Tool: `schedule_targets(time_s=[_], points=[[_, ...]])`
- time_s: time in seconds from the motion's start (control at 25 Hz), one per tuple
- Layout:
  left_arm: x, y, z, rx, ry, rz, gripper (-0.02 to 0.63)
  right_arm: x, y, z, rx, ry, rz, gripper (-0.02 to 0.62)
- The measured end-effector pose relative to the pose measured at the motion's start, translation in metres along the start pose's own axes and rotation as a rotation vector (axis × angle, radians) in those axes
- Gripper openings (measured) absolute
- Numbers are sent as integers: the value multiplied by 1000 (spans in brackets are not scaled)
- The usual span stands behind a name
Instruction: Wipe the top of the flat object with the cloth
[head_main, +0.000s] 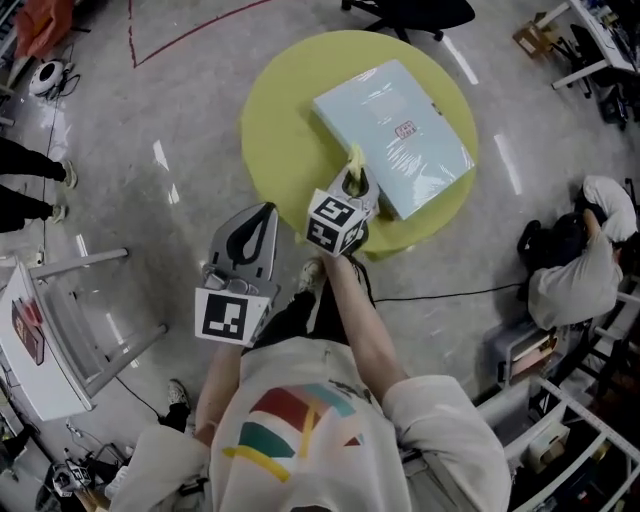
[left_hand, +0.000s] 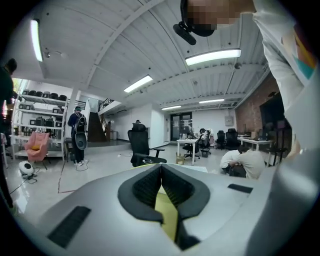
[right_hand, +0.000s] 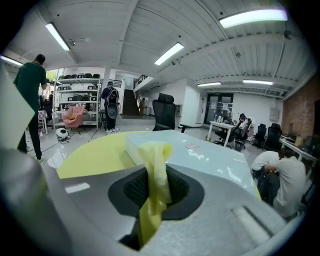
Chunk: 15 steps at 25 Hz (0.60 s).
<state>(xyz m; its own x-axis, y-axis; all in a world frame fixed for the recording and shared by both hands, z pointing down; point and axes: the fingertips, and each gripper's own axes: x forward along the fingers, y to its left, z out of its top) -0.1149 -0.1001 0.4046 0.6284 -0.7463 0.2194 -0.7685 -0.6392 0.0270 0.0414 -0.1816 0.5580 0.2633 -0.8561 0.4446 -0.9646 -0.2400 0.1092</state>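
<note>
right gripper (right_hand: 152, 167) fingers pinching cloth (right_hand: 156, 150), left gripper (left_hand: 161, 169) fingers together, empty, flat object (head_main: 392, 135) on table (head_main: 280, 140), long axis far-left to near-right

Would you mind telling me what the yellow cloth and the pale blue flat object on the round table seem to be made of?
The yellow cloth looks like thin, soft, matte fabric: it droops in limp folds from the right gripper. The pale blue flat object seems card or board under glossy plastic film, judging by light streaks on top.

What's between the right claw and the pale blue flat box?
Only the yellow cloth the right gripper holds, over bare yellow table, seen in the head view.
</note>
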Motion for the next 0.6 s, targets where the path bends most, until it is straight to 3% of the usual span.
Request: schedule_targets(time_s=[0.32, 0.6], points=[[21, -41, 8, 18, -34, -151, 15, -58, -71, -59, 20, 73, -137, 26], [39, -64, 12, 26, -55, -223, 15, -83, -108, -82, 24, 82, -224, 26]])
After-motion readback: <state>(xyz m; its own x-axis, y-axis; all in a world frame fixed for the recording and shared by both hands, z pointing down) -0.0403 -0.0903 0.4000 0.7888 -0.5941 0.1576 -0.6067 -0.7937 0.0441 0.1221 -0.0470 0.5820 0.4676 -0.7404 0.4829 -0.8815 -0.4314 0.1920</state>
